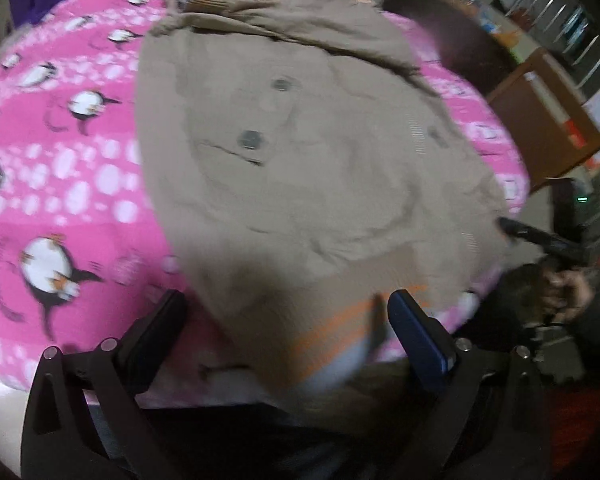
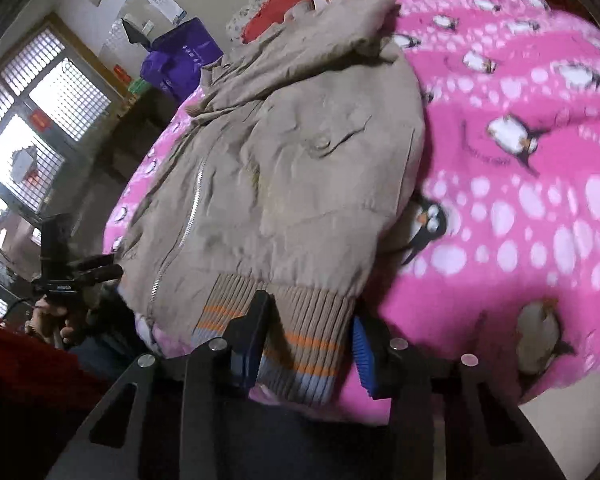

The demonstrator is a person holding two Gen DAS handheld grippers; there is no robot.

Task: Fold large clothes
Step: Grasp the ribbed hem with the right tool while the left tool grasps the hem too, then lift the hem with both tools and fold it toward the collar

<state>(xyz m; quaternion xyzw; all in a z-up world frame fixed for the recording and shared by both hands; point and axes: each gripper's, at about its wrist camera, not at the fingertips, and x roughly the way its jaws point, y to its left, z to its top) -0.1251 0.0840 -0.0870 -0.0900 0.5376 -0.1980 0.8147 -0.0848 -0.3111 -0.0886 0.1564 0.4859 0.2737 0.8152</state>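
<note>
A tan zip jacket [image 1: 320,168] [image 2: 292,160] lies spread on a pink penguin blanket [image 1: 68,208] [image 2: 520,220], with its ribbed hem [image 2: 300,340], striped orange and pale blue, nearest me. In the right wrist view my right gripper [image 2: 306,344] straddles the hem's corner. The band lies flat between the two fingers and is not pinched. My left gripper [image 1: 288,332] hangs wide open over the other, blurred end of the hem [image 1: 340,344], holding nothing. Each gripper also shows in the other's view: the right gripper [image 1: 508,226] and the left gripper [image 2: 110,266], each held by a hand.
The bed edge runs just below the hem in both views. A purple bag [image 2: 180,60] and a barred window [image 2: 40,112] are beyond the bed's left side. Wooden furniture [image 1: 548,120] stands off its right side. Red and orange cloth [image 2: 284,4] lies past the collar.
</note>
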